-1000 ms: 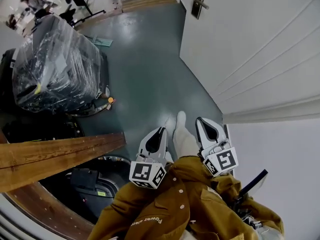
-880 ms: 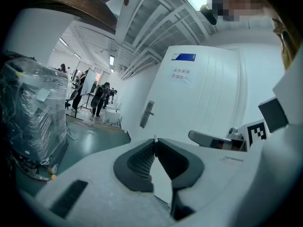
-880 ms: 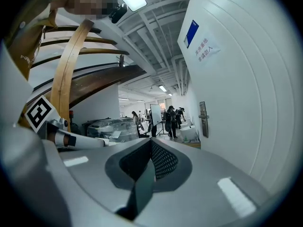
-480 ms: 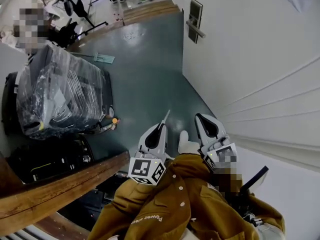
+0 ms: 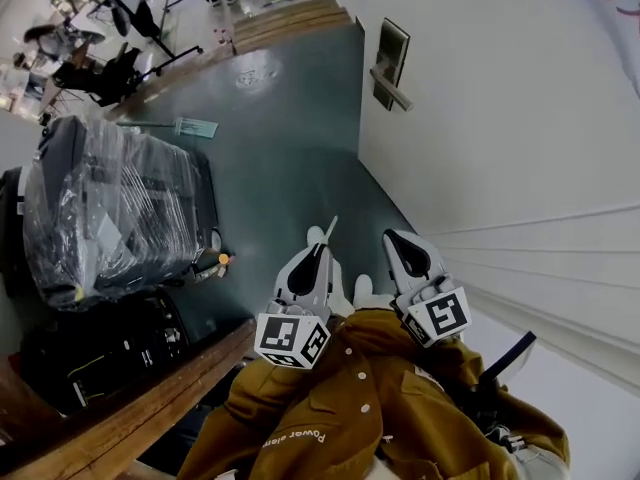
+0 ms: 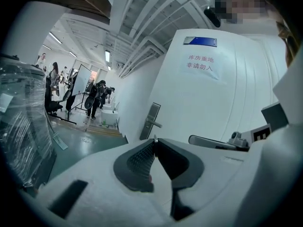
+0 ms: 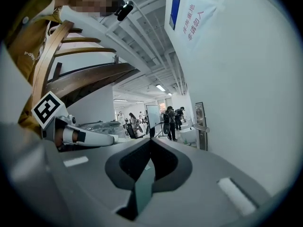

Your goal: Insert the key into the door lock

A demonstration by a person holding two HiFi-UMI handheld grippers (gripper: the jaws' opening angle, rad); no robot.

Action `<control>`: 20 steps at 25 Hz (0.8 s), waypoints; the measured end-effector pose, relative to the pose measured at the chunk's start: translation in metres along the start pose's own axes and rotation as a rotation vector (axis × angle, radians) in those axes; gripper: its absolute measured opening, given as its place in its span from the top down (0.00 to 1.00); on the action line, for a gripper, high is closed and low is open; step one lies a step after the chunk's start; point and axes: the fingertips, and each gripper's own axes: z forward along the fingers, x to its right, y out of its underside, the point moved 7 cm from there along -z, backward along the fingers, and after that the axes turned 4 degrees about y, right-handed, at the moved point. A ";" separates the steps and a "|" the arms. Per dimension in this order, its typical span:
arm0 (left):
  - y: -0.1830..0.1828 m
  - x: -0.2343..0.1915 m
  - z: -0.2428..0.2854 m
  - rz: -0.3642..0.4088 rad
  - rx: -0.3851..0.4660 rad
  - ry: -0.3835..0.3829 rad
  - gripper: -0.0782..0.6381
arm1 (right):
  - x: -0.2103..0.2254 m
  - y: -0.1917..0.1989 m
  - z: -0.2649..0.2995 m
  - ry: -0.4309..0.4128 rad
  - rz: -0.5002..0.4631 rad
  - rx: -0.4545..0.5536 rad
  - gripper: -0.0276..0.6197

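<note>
Here, in the head view, the left gripper (image 5: 320,253) pinches the key (image 5: 328,230). The blade juts out ahead, its long axis running up the floor (image 5: 280,148) alongside the door (image 5: 520,118). The lock plate (image 5: 389,60) with its lever (image 5: 393,89) lies well ahead, right of the tip.

The left gripper view shows narrow jaws clamped on the key, with the plate dead ahead and well apart.

In the right gripper view the right gripper (image 7: 149,141) is pressed together and empty. It sits closer to the door, about level with the left.
</note>
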 end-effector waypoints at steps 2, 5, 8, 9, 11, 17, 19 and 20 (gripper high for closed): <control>-0.013 -0.016 0.029 -0.007 -0.006 0.023 0.85 | 0.017 -0.006 0.025 0.027 -0.004 -0.004 0.95; -0.033 -0.051 0.066 -0.021 -0.015 0.069 0.85 | 0.031 -0.014 0.067 0.078 -0.014 -0.006 0.95; -0.053 -0.082 0.096 -0.023 -0.031 0.126 0.85 | 0.040 -0.019 0.103 0.135 -0.017 0.000 0.95; -0.059 -0.091 0.107 -0.018 -0.041 0.148 0.85 | 0.046 -0.020 0.115 0.158 -0.016 0.002 0.95; -0.067 -0.107 0.131 -0.016 -0.064 0.187 0.85 | 0.061 -0.021 0.138 0.201 -0.010 0.008 0.95; -0.098 -0.132 0.173 -0.059 -0.109 0.255 0.85 | 0.073 -0.047 0.173 0.284 -0.030 0.009 0.95; -0.098 -0.132 0.188 -0.108 -0.124 0.275 0.85 | 0.080 -0.048 0.178 0.286 -0.030 -0.001 0.95; -0.097 -0.133 0.196 -0.139 -0.133 0.284 0.85 | 0.084 -0.048 0.181 0.286 -0.026 -0.003 0.95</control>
